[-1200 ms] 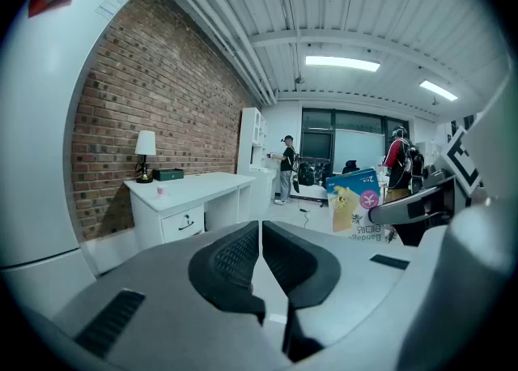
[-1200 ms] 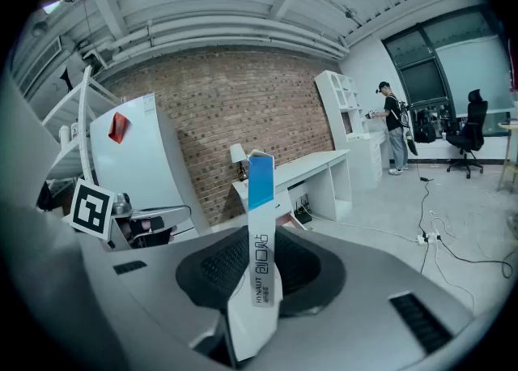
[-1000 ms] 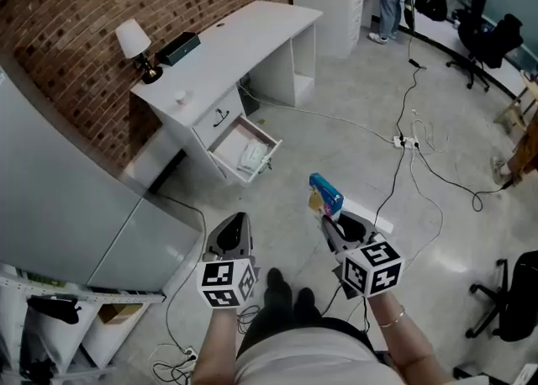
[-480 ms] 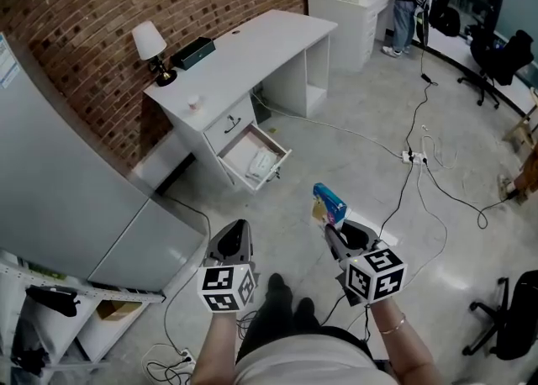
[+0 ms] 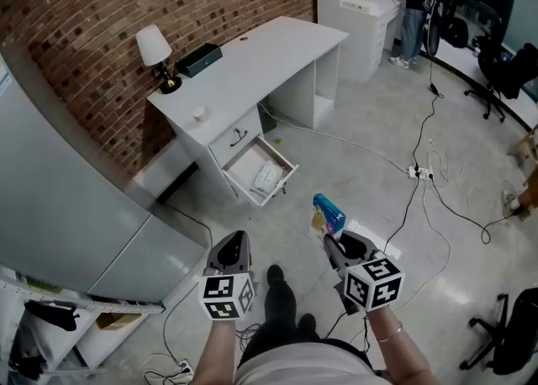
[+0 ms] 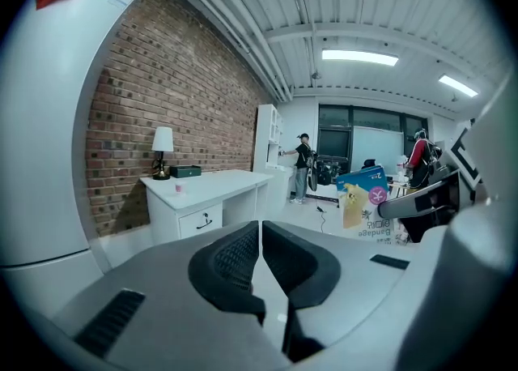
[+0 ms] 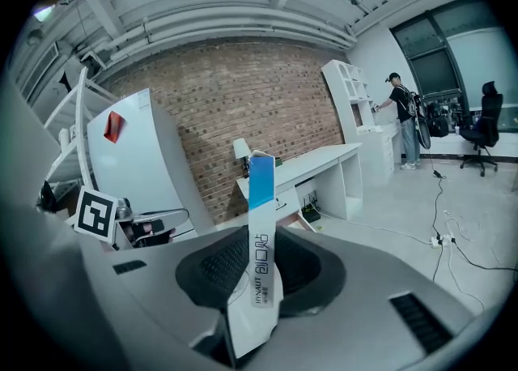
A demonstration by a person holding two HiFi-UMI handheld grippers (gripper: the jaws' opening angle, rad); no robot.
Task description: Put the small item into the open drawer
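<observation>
From our left gripper [image 6: 261, 232], jaws pressed together on nothing, we see the bandage box [image 6: 364, 199] face-on, with "Bandage" printed upside down. Our right gripper [image 7: 259, 236] clamps that box and shows only its thin edge, marked "HYNAUT". Only the head view looks into the open drawer [image 5: 282, 181], far left and well apart from the box.

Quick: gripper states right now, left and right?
Left gripper: closed, nothing between the jaws.
Right gripper: closed on the bandage box.
</observation>
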